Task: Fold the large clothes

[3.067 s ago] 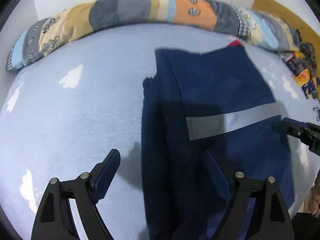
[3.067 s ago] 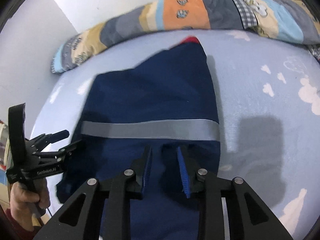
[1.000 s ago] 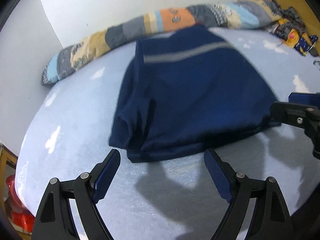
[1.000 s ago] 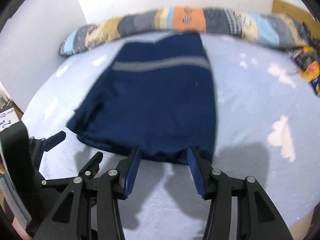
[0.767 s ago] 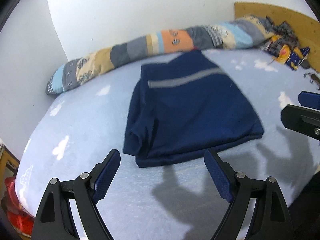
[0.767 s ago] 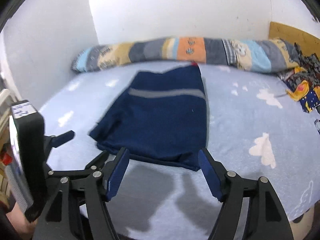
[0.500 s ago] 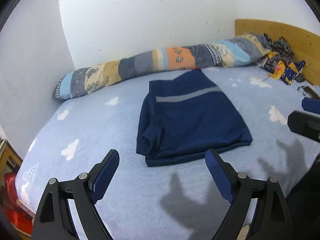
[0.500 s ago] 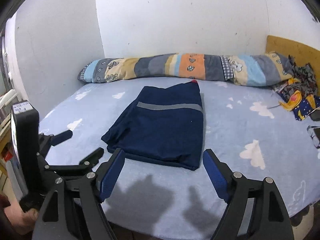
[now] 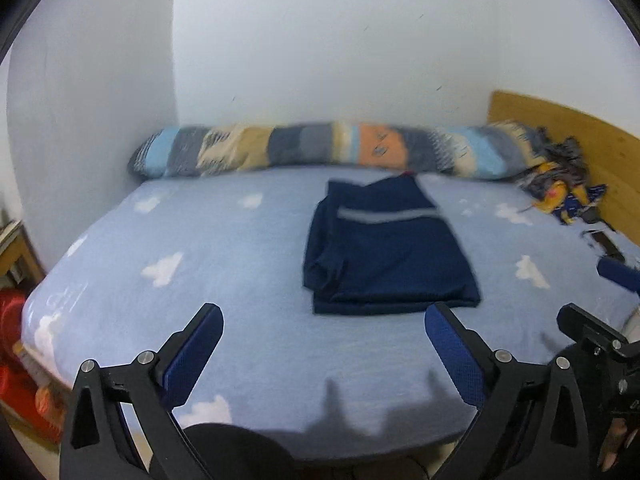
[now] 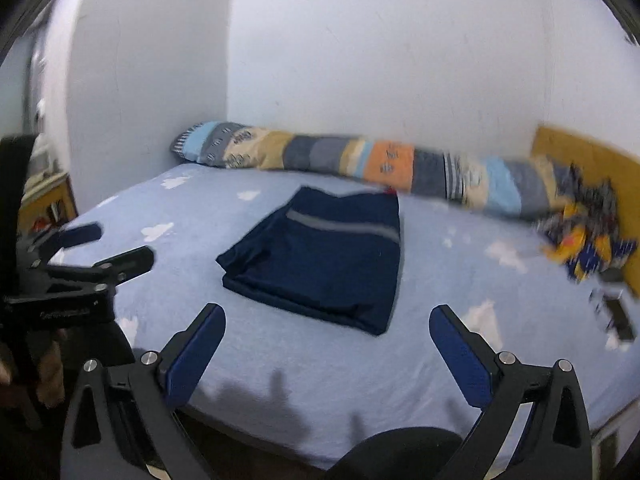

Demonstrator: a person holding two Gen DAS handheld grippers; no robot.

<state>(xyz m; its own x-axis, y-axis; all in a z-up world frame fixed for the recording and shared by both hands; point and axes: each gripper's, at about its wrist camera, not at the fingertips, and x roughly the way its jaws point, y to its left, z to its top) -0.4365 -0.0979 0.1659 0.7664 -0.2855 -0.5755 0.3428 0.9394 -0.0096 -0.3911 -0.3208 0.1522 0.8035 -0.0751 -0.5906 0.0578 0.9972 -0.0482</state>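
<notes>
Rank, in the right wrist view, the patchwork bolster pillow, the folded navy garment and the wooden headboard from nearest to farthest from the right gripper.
From the right gripper, open and off the bed:
1. Folded navy garment, straight ahead, mid-bed.
2. Patchwork bolster pillow, beyond it along the back wall.
3. Wooden headboard, far right; too close to the pillow's right end to rank firmly.

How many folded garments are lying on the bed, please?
1: a navy garment with a grey stripe lies folded mid-bed, near the long pillow. The crumpled pile by the headboard may hide others.
</notes>
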